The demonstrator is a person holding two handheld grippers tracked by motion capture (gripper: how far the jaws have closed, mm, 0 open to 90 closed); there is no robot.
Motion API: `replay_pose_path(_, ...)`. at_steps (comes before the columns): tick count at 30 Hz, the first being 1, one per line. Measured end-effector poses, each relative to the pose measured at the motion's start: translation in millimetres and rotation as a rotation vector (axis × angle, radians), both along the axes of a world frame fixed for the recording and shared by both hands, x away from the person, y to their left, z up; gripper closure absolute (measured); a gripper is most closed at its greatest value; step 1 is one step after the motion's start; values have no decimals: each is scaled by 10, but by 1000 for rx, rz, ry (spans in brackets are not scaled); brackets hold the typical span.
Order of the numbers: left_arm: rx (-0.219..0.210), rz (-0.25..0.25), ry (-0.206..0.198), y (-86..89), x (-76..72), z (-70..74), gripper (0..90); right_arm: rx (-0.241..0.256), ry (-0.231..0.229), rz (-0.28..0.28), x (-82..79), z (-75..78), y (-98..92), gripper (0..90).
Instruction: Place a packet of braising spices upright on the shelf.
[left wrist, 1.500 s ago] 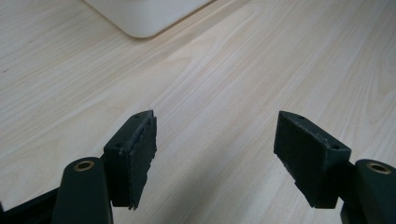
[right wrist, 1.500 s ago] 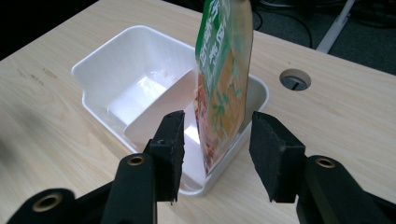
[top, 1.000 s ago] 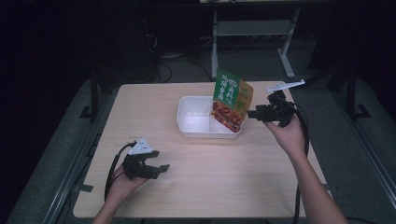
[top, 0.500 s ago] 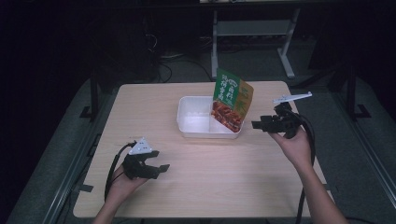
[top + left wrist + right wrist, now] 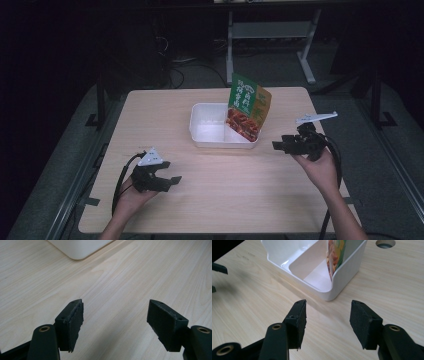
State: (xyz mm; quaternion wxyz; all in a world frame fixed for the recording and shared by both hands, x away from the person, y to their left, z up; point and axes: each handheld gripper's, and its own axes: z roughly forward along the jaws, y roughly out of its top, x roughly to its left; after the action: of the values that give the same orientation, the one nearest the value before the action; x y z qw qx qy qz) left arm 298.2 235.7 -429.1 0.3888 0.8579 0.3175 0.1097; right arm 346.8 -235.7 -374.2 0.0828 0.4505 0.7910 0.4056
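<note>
- Now the right tongs (image 5: 278,145) have been drawn back, released, from the pouch (image 5: 247,106), left leaning in the white bin (image 5: 200,131).
- Left tongs (image 5: 172,181) are held agape over the tabletop (image 5: 230,185); placement is judged complete.

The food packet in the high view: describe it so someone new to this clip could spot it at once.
On the light wooden table, past its middle, sits a white divided tray. The food packet stands upright in the tray's right compartment, leaning on its right wall. Its green top and red food picture make it the one colourful thing there.
</note>
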Motion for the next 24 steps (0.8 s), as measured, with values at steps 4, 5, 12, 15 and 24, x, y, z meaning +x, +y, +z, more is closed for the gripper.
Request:
replay_pose_path(4,2,0,2,-2,3,-6,288,-11,7,5,-65,-69,-13,453)
replay_pose_path(5,1,0,2,-2,4,-6,288,-12,6,5,-88,-89,-17,453)
replay_pose_path(12,1,2,2,0,1,-9,286,5,17,7,-187,-192,-52,441)
replay_pose_path(15,1,3,-1,-2,-3,-9,286,10,22,9,-222,-239,-64,438)
replay_pose_path(24,11,1,-6,-14,-13,-6,286,23,37,6,-338,-383,-107,432)
